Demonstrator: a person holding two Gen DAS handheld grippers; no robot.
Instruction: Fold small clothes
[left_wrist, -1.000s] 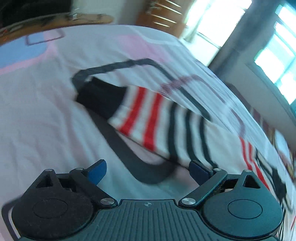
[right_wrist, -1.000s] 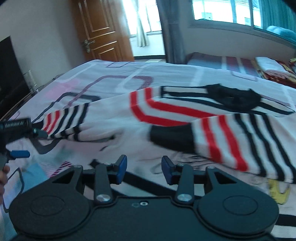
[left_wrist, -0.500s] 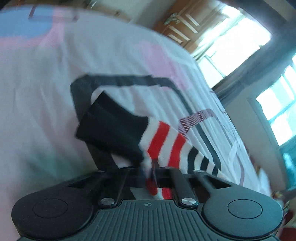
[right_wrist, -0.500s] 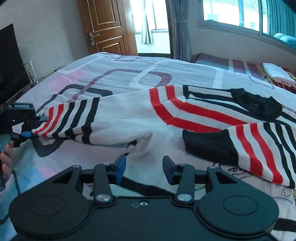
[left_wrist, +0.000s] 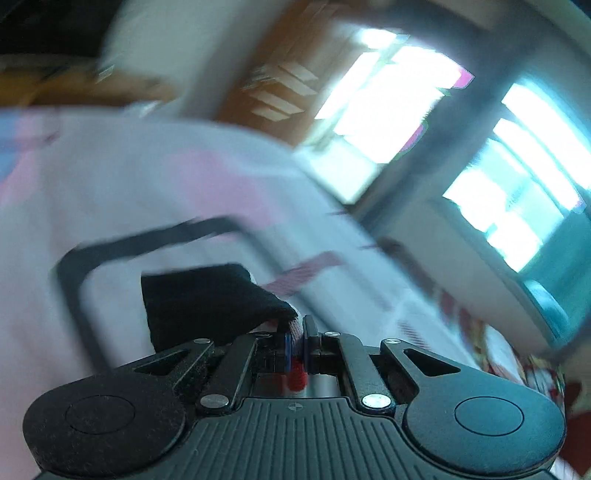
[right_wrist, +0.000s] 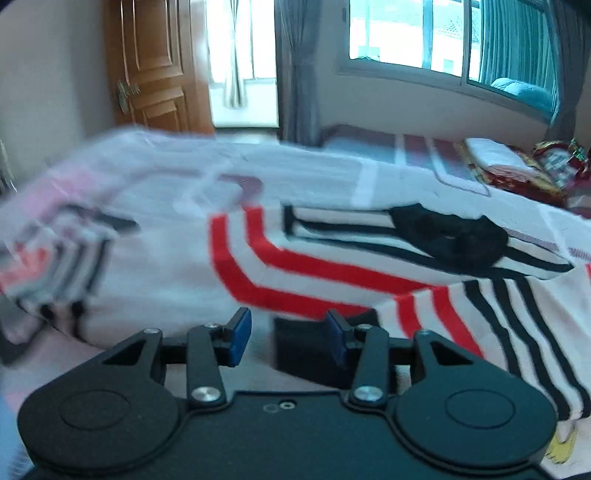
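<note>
A white sweater with red and black stripes and a black collar lies spread on the bed. My left gripper is shut on its left sleeve just behind the black cuff, holding it lifted above the sheet. In the right wrist view that sleeve is blurred at the left. My right gripper is open and empty, low over the right sleeve, with its black cuff between and just beyond the fingers.
The bed sheet is white with pink patches and dark line patterns. A wooden door and bright windows stand behind the bed. Folded bedding lies at the far right.
My left gripper closed on the left sleeve and lifted it, swinging upward. My right gripper moved forward over the right sleeve's black cuff, staying open.
</note>
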